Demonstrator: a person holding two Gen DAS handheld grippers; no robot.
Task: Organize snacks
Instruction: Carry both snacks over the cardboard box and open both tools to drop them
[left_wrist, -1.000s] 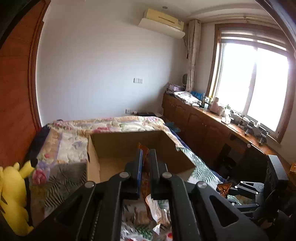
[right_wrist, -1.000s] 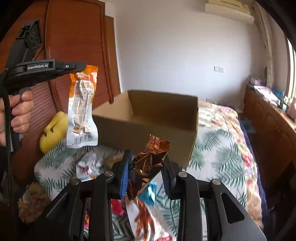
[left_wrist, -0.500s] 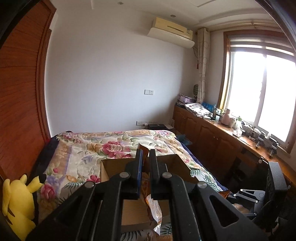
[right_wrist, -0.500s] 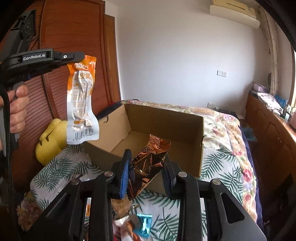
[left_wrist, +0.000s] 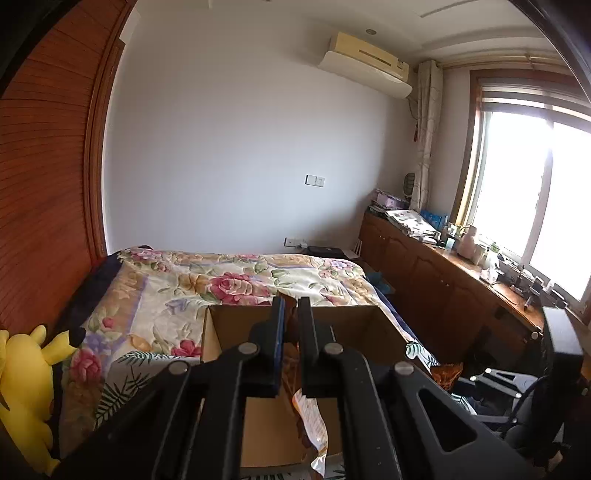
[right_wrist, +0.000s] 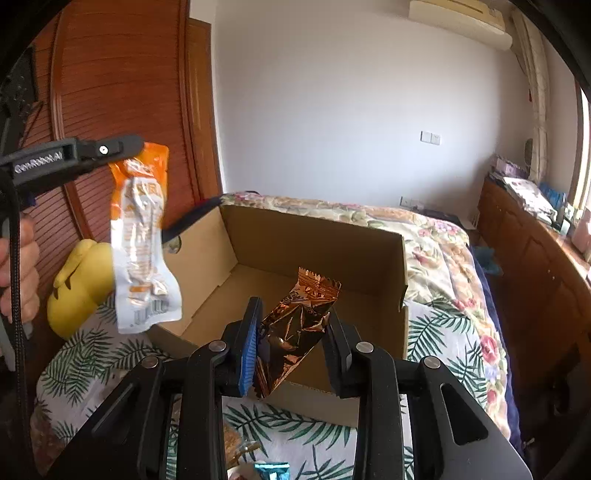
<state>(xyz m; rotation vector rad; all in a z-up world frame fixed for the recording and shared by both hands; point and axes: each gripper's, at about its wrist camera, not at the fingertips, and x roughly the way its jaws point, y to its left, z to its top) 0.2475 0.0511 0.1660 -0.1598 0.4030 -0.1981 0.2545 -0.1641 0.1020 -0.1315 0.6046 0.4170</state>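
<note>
Both grippers, left (right_wrist: 136, 146) pinching an orange packet (right_wrist: 142, 240), right (right_wrist: 291, 332) clamping a copper wrapper (right_wrist: 299, 325), hung above the cardboard box (right_wrist: 369, 254); next, I judged, release both inside.

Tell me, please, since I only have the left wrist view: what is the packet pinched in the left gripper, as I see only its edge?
Observer: An orange and white snack packet, hanging from the left gripper, which holds it by the top edge.
Operator: Thank you. What is the right gripper doing?
Observer: The right gripper is shut on a copper foil packet, above the near edge of the cardboard box.
Operator: Is anything inside the box?
Observer: The box floor that shows is bare; the foil packet hides part of it.
</note>
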